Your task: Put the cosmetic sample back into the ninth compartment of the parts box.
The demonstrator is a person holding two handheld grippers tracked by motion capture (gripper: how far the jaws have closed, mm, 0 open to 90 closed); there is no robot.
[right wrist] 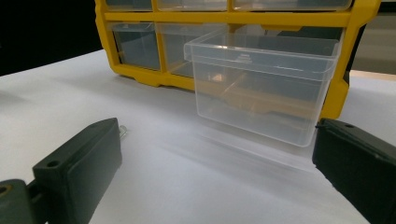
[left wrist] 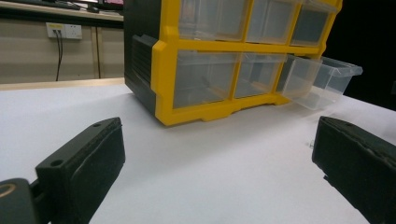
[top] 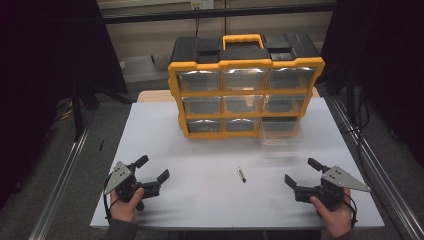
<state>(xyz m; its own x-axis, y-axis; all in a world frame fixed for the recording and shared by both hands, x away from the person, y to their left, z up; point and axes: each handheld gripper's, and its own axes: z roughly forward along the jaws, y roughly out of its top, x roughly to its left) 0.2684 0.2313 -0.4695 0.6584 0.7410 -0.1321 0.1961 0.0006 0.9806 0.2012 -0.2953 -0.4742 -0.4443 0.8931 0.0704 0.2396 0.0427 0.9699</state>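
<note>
A white rectangular counter (top: 210, 150) stands in a dim room with dark curtains at both sides. On it sits a yellow-framed black plastic drawer cabinet (top: 245, 85), its clear bottom-right drawer (top: 280, 135) pulled out. A small dark pen-like stick (top: 241, 174) lies between the hands. Left tongs (top: 152, 169) and right tongs (top: 301, 172) hover near the front edge — both spread wide, holding nothing.

left tool (top: 153, 170) jaws wide apart, right tool (top: 303, 173) likewise, both hand-held

Yellow organizer (left wrist: 196, 93), clear drawer (left wrist: 322, 81) pulled out
</note>
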